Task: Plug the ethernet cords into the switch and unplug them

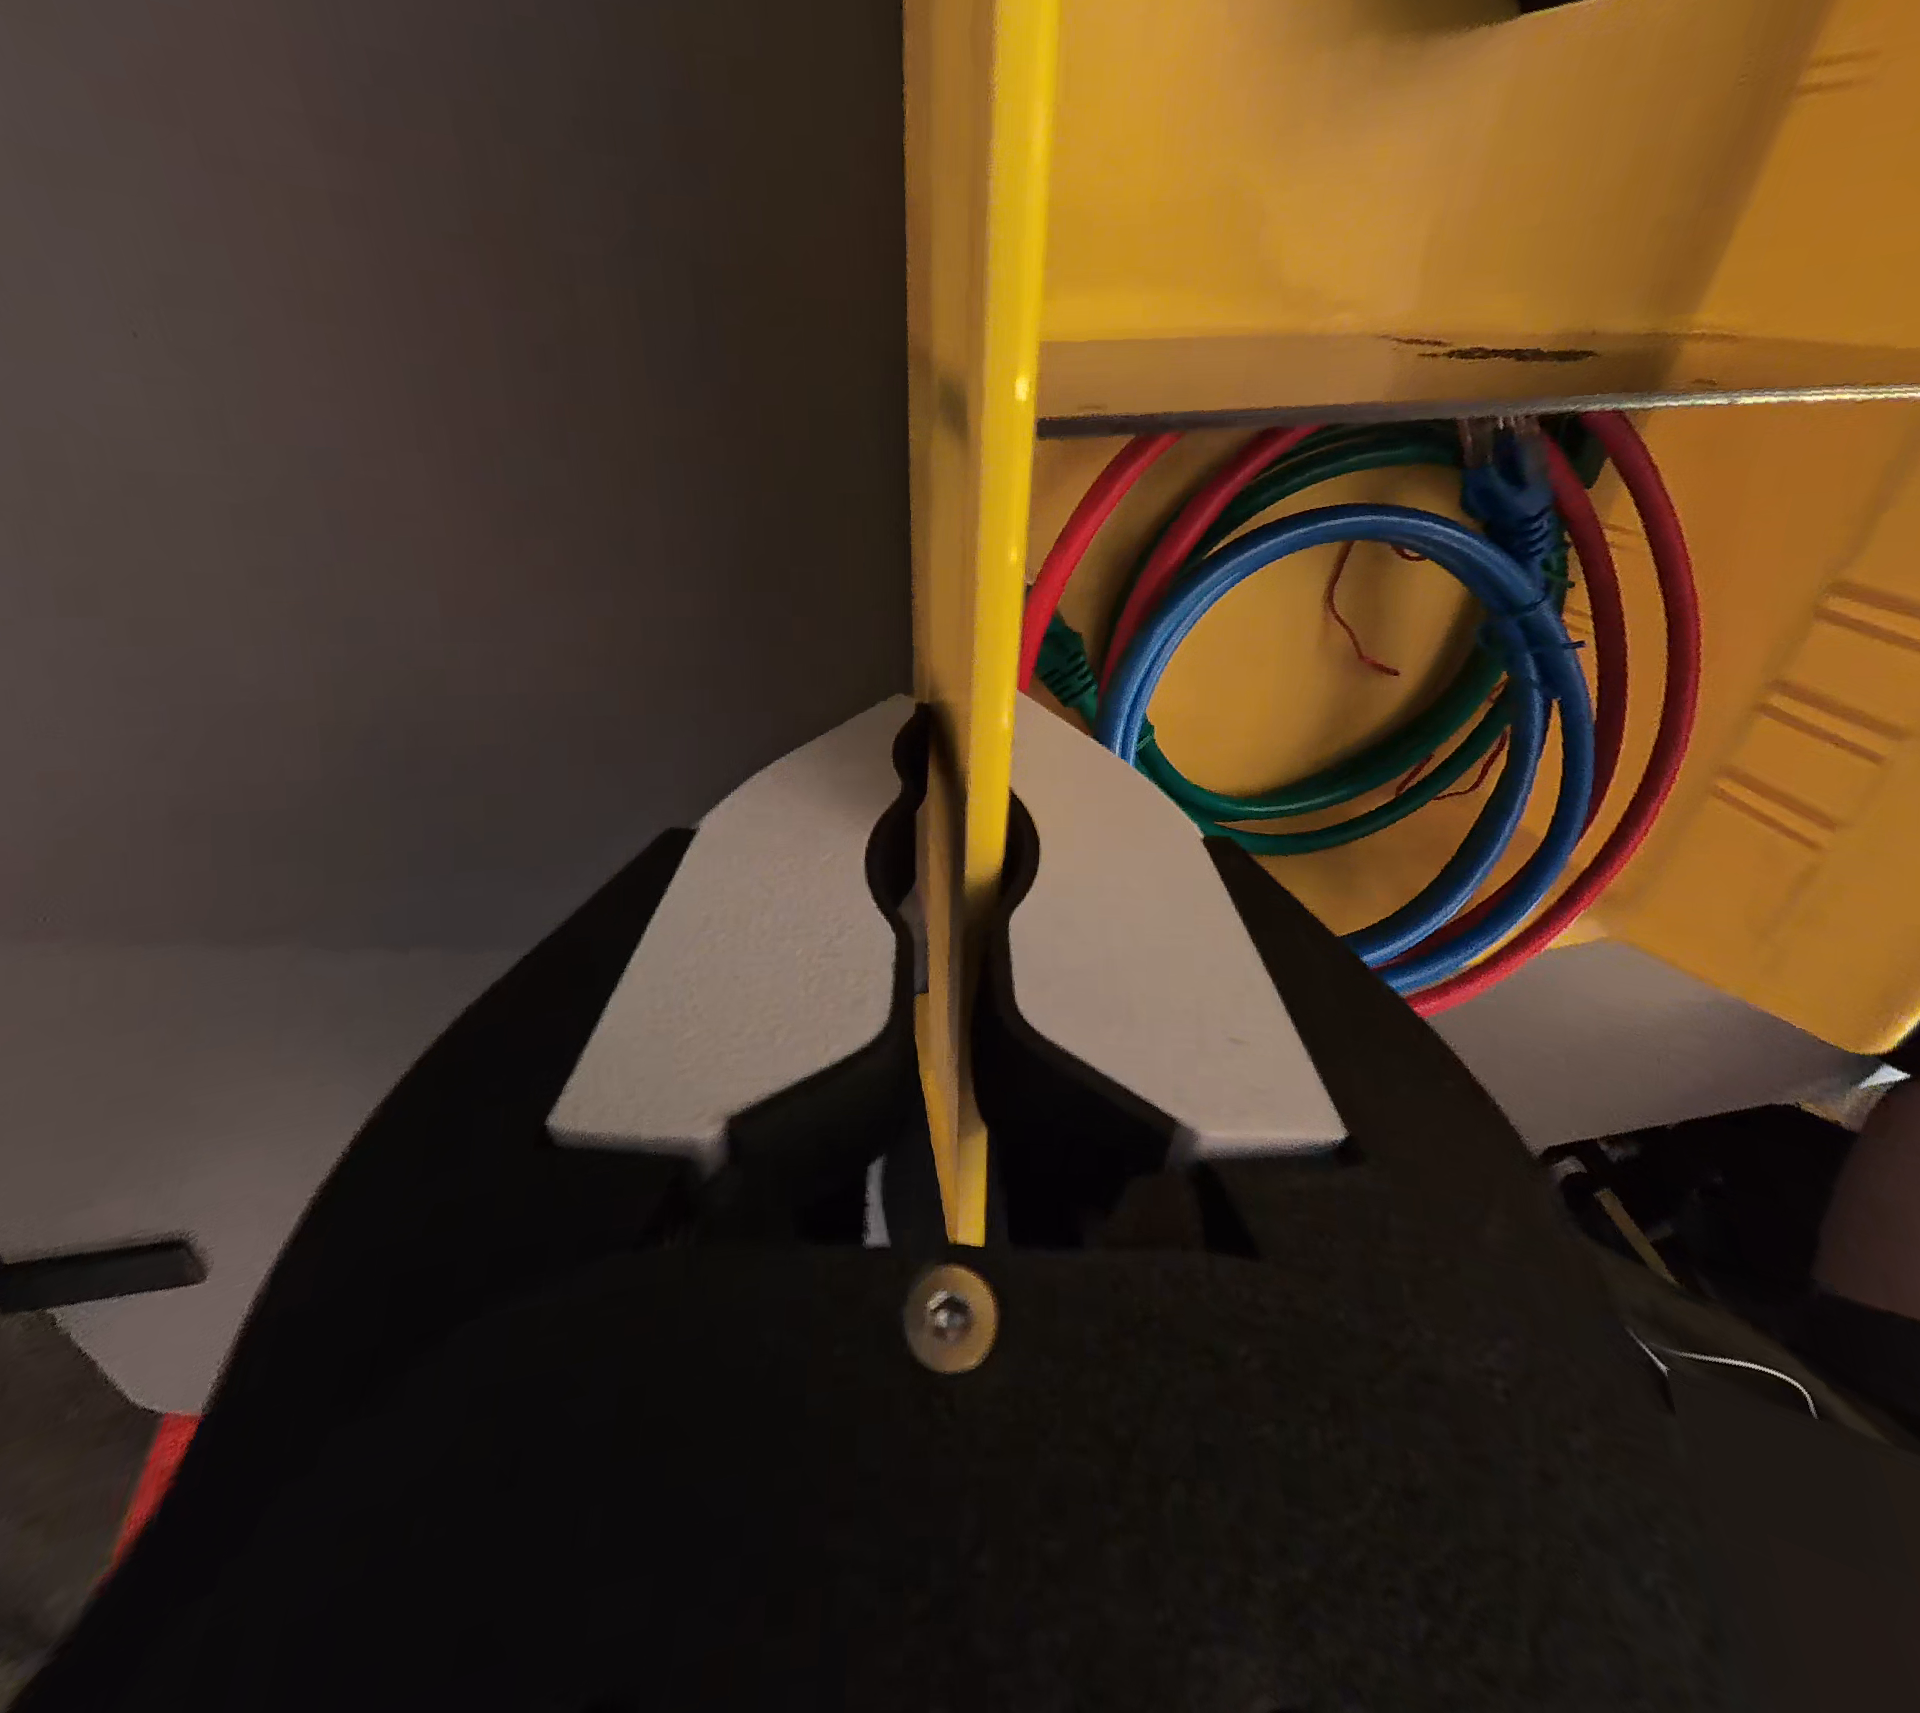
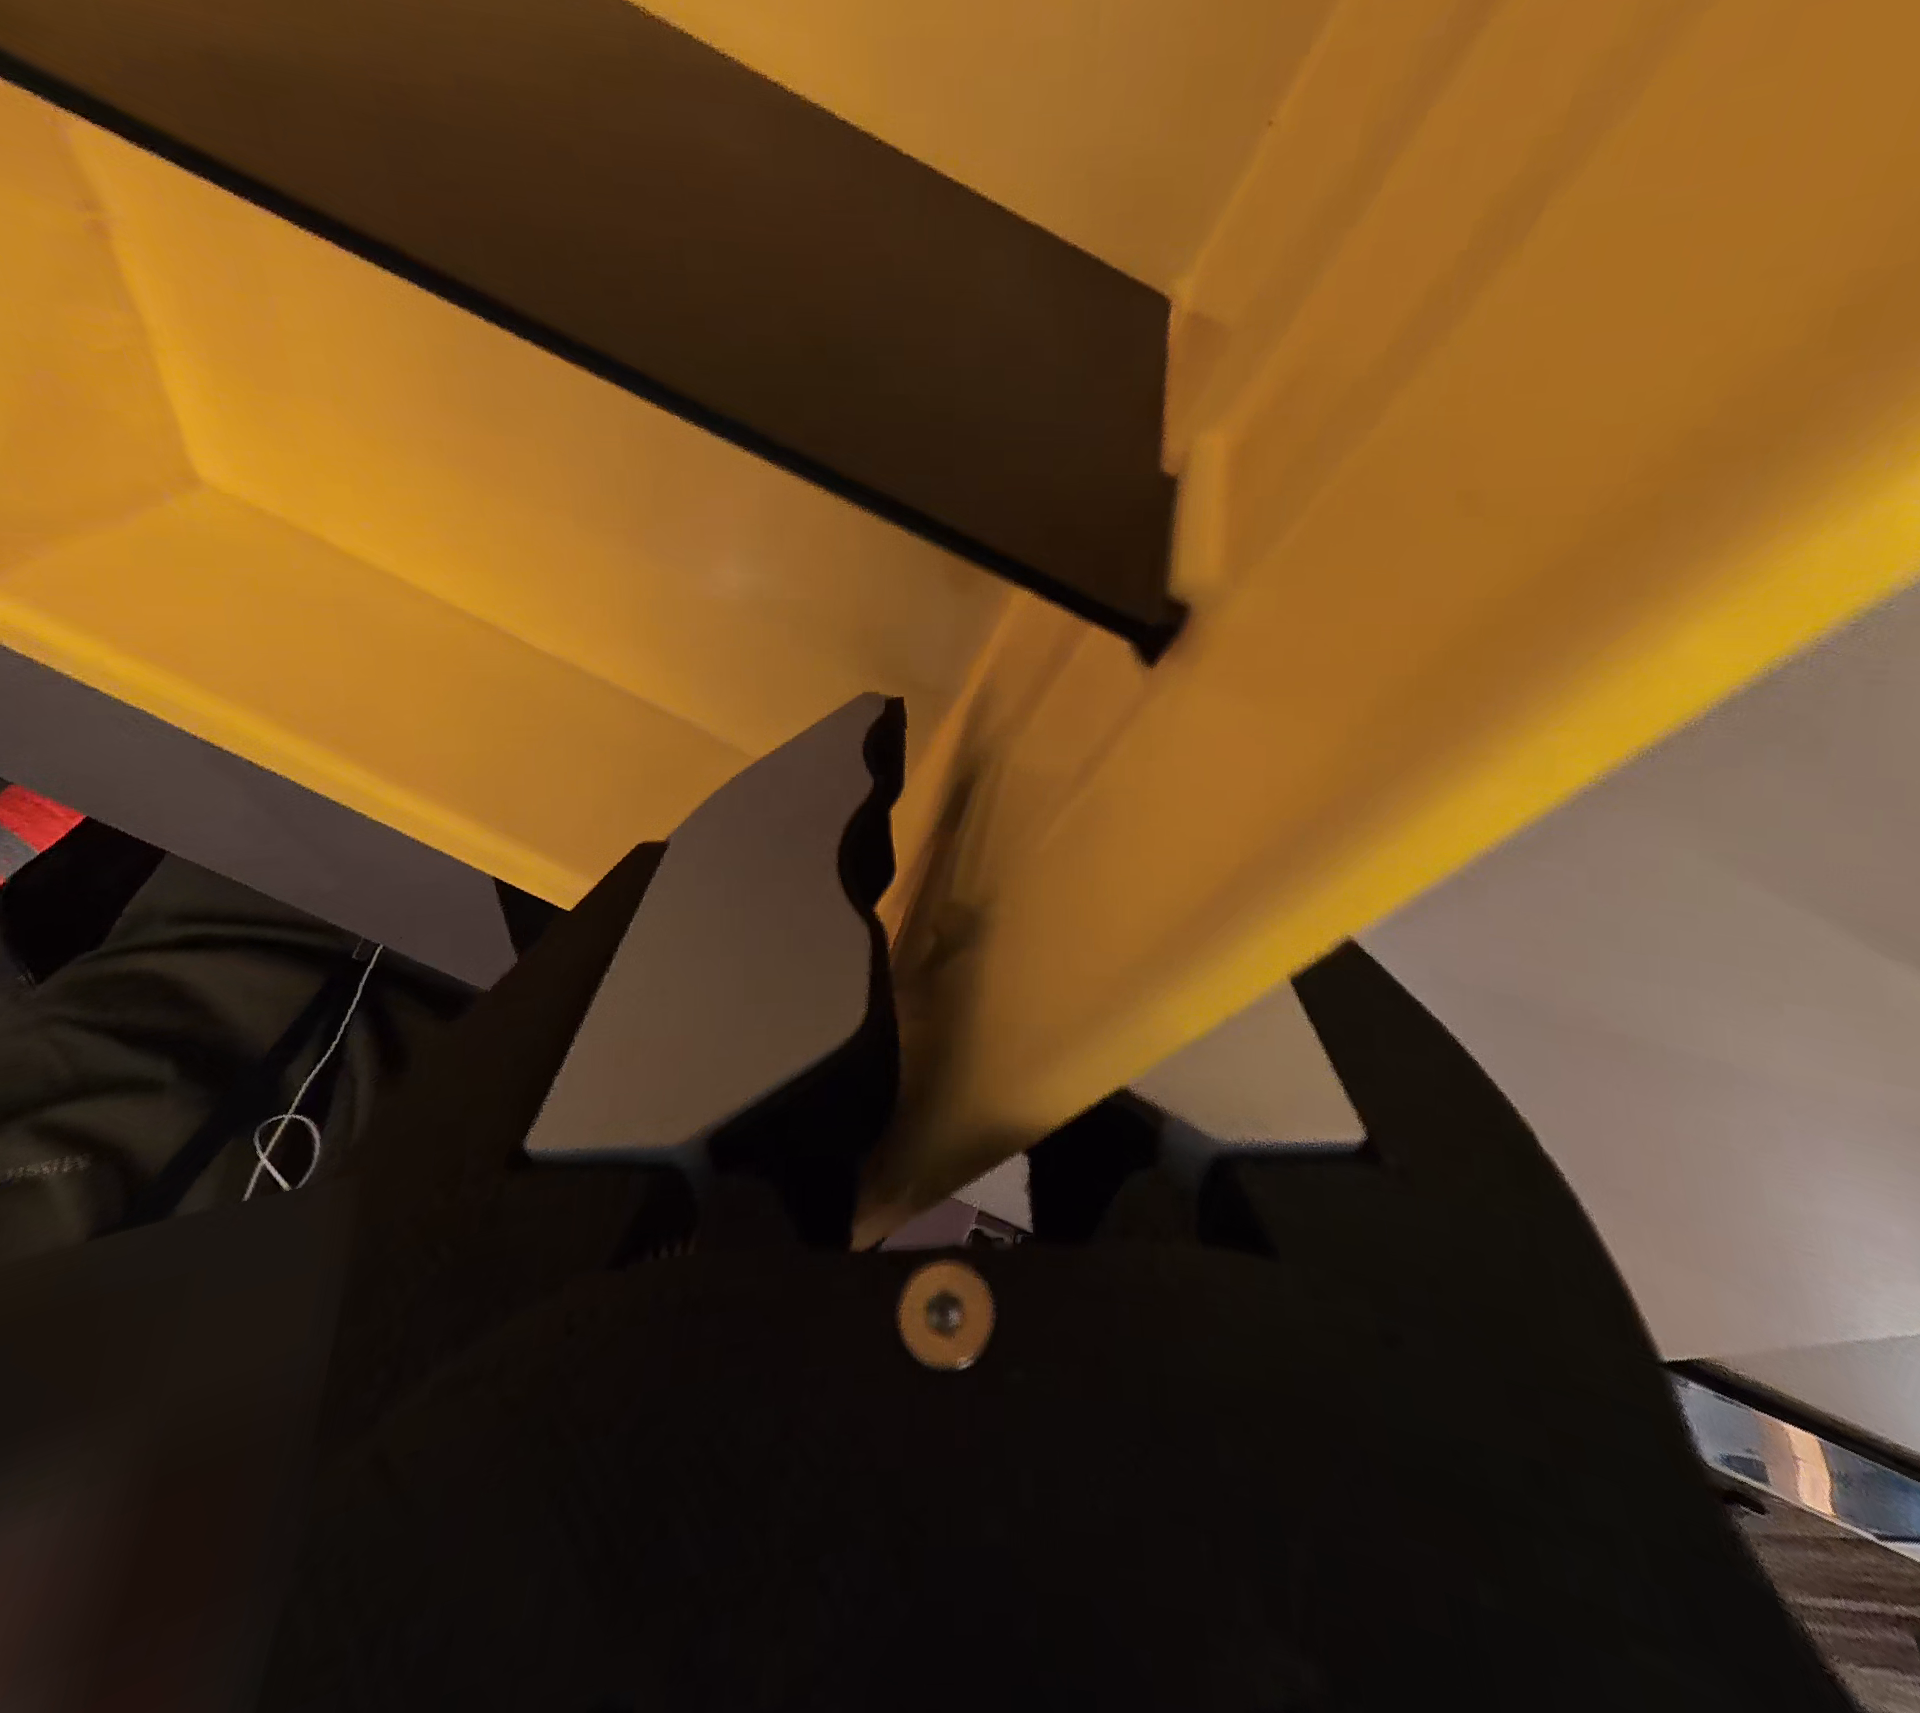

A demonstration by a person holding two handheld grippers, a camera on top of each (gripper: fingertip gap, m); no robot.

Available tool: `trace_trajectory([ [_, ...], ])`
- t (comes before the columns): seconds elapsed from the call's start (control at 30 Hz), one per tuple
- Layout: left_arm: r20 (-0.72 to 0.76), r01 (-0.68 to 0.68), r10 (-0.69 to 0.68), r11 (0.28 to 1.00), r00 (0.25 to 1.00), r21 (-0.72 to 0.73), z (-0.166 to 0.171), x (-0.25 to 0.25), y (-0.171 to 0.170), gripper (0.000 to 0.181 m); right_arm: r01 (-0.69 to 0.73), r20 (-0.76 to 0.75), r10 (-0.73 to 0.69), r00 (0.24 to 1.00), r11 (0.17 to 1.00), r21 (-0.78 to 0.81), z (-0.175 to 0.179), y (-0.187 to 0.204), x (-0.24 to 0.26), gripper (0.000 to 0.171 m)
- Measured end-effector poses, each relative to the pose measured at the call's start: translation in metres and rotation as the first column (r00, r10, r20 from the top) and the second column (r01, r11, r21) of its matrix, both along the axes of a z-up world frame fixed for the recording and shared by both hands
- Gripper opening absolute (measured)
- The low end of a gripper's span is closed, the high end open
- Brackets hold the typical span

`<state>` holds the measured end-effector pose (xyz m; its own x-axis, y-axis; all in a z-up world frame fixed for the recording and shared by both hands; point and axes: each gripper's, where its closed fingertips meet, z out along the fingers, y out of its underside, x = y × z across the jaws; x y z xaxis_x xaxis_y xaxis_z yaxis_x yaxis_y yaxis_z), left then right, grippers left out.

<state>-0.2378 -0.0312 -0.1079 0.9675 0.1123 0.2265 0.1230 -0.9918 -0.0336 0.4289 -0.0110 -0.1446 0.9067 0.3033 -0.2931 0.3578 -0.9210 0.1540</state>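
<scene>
Okay, both claws, left gripper and right gripper, clench the yellow bin walls; lift level, cords at 3 o'clock.

Both views are dim and warm-toned. The yellow cabinet catches soft light with a thin glare line on its front edge, while its shelf undersides fall into shadow. The right wrist view shows motion blur, and wide-angle bending curves straight edges.
</scene>
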Motion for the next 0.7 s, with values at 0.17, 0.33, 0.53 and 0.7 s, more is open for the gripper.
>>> trace_trajectory([
  [0.17,0.062,-0.037,0.035,0.999,0.997,0.032,0.000,-0.002,0.003,0.008,0.050,0.021,-0.051,0.998,0.998,0.023,-0.001,0.007,0.013,0.011],
  [0.33,0.038,-0.026,0.024,0.999,0.999,0.043,0.001,-0.008,0.009,0.008,0.028,0.013,-0.028,1.000,0.999,0.025,-0.001,0.004,0.013,0.014],
  [0.53,0.036,-0.034,0.032,0.998,0.999,0.060,0.000,-0.011,0.012,0.008,0.079,-0.019,-0.079,0.997,0.997,0.009,-0.001,0.003,0.017,0.018],
  [0.7,0.044,-0.030,0.026,0.996,0.999,0.087,0.000,-0.009,0.011,0.009,0.098,-0.018,-0.098,0.995,0.995,0.008,-0.001,0.001,0.024,0.018],
])
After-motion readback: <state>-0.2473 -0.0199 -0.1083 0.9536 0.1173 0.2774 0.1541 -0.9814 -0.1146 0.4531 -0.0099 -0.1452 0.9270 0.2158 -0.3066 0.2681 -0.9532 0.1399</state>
